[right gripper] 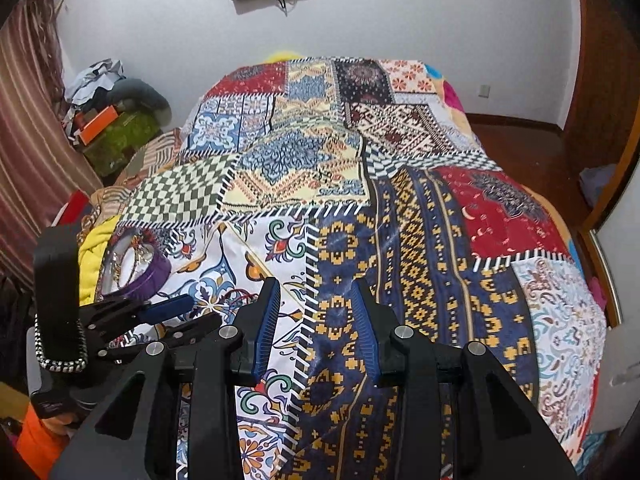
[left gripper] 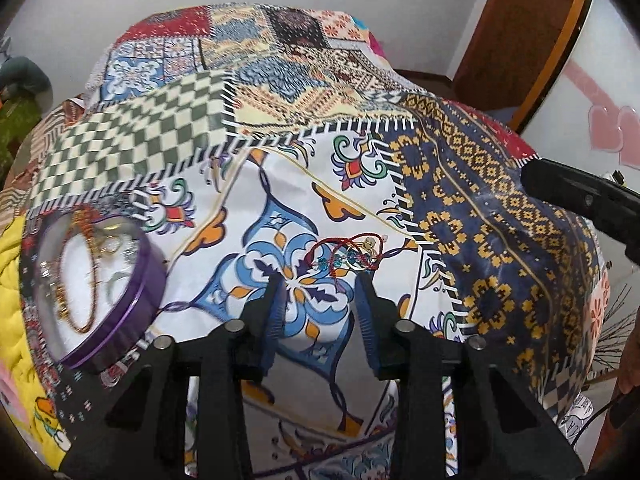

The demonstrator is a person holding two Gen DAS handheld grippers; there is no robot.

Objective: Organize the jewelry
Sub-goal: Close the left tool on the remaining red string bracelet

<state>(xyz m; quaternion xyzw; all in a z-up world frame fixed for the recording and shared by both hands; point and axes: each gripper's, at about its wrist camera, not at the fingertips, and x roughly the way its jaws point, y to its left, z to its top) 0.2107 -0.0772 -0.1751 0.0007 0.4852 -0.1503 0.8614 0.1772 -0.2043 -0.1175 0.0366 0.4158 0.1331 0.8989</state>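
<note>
A small tangle of jewelry (left gripper: 347, 254), red cord bracelets with blue beads and a gold ring, lies on the patterned bedspread (left gripper: 304, 184). My left gripper (left gripper: 320, 280) is open and empty, its fingertips just short of the tangle. A round purple tin (left gripper: 132, 312) with gold chains inside sits to the left; it also shows in the right wrist view (right gripper: 154, 276). My right gripper (right gripper: 316, 292) is open and empty above the blue and gold patch, to the right of the left gripper (right gripper: 168, 312).
A yellow cloth (left gripper: 10, 264) lies beside the tin at the bed's left edge. The right gripper's black body (left gripper: 580, 196) reaches in from the right. A wooden door (left gripper: 528, 32) and floor lie beyond the bed. Clutter (right gripper: 116, 128) sits by the curtain.
</note>
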